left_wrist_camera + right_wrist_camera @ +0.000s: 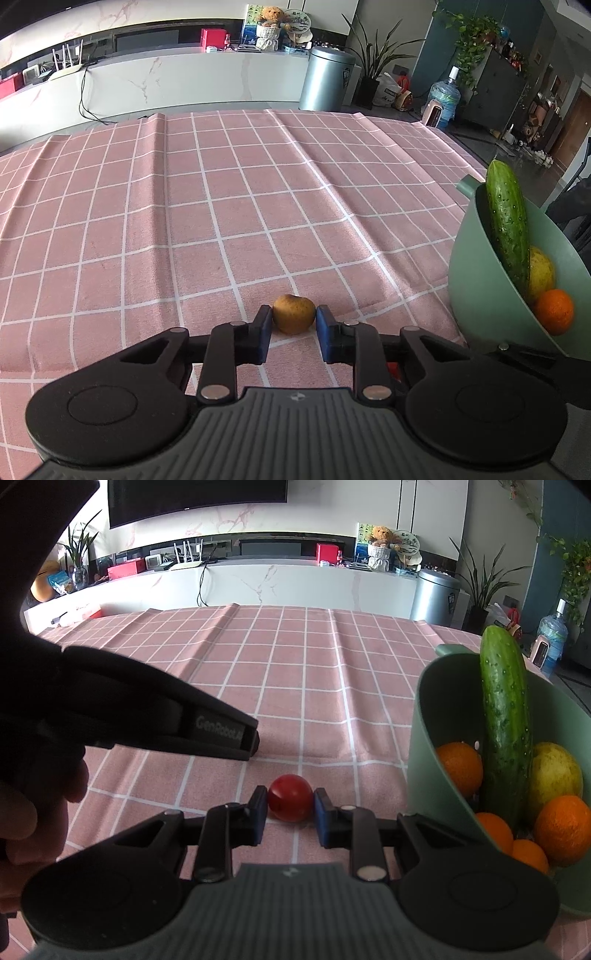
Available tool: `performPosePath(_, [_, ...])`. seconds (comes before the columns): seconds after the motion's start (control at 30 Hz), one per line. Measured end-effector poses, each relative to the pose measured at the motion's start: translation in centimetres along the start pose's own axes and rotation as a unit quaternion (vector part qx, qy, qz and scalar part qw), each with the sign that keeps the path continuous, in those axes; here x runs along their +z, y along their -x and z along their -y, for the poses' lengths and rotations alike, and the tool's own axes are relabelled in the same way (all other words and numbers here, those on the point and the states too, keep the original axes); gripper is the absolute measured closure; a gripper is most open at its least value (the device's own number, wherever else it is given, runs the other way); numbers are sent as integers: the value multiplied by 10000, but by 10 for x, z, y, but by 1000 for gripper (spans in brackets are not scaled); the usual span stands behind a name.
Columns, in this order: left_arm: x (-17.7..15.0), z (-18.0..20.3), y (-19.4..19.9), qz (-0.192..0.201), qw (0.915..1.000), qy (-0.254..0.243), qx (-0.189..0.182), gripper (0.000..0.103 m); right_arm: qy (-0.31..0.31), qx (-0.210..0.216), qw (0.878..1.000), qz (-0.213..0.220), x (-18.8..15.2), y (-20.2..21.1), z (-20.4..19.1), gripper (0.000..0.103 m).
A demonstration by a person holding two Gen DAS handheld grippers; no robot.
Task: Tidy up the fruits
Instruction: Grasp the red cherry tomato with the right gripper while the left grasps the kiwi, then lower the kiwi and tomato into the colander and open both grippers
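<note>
A small brown-yellow fruit (pixel 294 316) rests on the pink checked cloth (pixel 221 206). My left gripper (pixel 294 314) is shut on it, a blue pad pressing each side. In the right wrist view a round red fruit (pixel 290 798) lies on the cloth, and my right gripper (pixel 290 799) is shut on it. To the right stands a green bowl (pixel 424 738) holding an upright cucumber (pixel 506 731), a yellow fruit (pixel 554 771) and several oranges (pixel 563 829). The same bowl (pixel 476 288) appears at the right edge of the left wrist view.
The left tool's black housing (pixel 166 716) and a hand (pixel 26 812) fill the left of the right wrist view. Beyond the cloth's far edge are a white marble counter (pixel 184 85), a metal bin (pixel 327 79) and potted plants.
</note>
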State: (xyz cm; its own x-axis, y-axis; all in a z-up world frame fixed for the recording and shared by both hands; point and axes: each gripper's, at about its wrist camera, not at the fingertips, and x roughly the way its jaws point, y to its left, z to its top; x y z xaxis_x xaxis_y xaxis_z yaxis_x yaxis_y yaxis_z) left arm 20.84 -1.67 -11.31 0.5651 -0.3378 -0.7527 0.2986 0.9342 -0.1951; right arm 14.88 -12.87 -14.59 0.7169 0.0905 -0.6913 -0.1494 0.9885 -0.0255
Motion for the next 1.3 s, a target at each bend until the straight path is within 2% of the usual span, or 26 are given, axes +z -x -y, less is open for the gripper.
performPosePath(0.27, [1, 7, 35, 92, 9999, -66, 125, 75, 104, 367, 9991, -204, 7, 32, 0, 81])
performPosePath(0.4, [1, 18, 57, 97, 9999, -48, 8, 75, -116, 514, 9983, -244, 7, 63, 7, 81])
performPosePath(0.77, [4, 78, 105, 243, 9982, -388, -387, 75, -184, 328, 9992, 148, 7, 142, 46, 80])
performPosePath(0.87, [11, 96, 107, 135, 9976, -491, -463, 75, -74, 136, 9998, 143, 10, 153, 64, 80])
performPosePath(1.07, [24, 128, 95, -219, 9940, -553, -921, 75, 191, -88, 9998, 0, 17, 156, 96, 81])
performPosePath(1.3, [29, 148, 58, -771, 9884, -534, -1193, 75, 596, 68, 9976, -337, 19, 134, 121, 81])
